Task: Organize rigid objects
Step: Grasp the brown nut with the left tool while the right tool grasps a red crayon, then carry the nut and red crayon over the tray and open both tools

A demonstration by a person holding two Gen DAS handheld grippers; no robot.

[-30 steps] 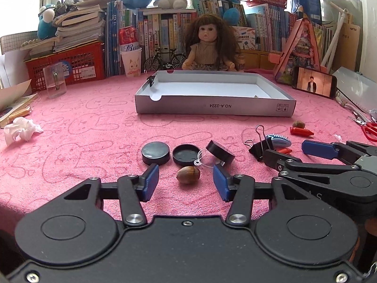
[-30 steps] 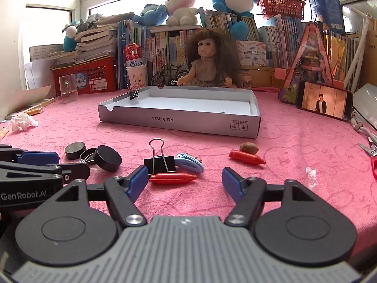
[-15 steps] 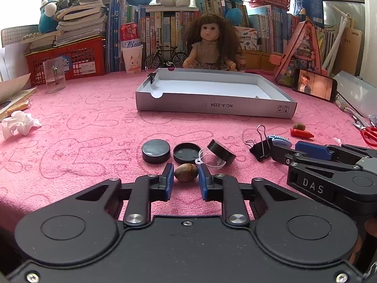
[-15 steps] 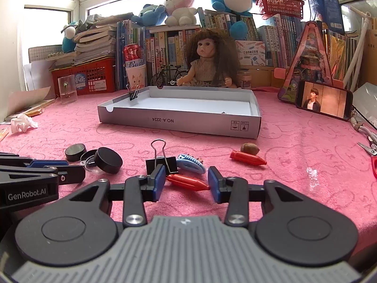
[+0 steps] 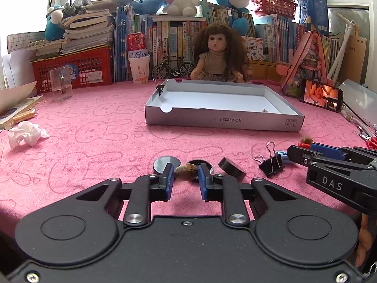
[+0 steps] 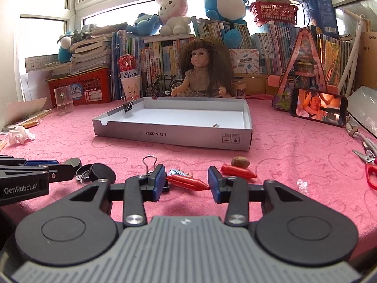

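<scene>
Between left gripper (image 5: 186, 181) pads, nut (image 5: 186, 172) now clamped; right gripper (image 6: 186, 181) narrowed around red crayon (image 6: 187, 181)

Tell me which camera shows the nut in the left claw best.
The left wrist view. The nut sits dead centre there, pinched between the blue pads of the left claw, its brown shell clearly seen. In the right wrist view only the left claw's side shows at the left edge; the held nut is hidden.

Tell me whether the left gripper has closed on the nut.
Yes: the left gripper has both blue pads pressed against the brown nut.
</scene>
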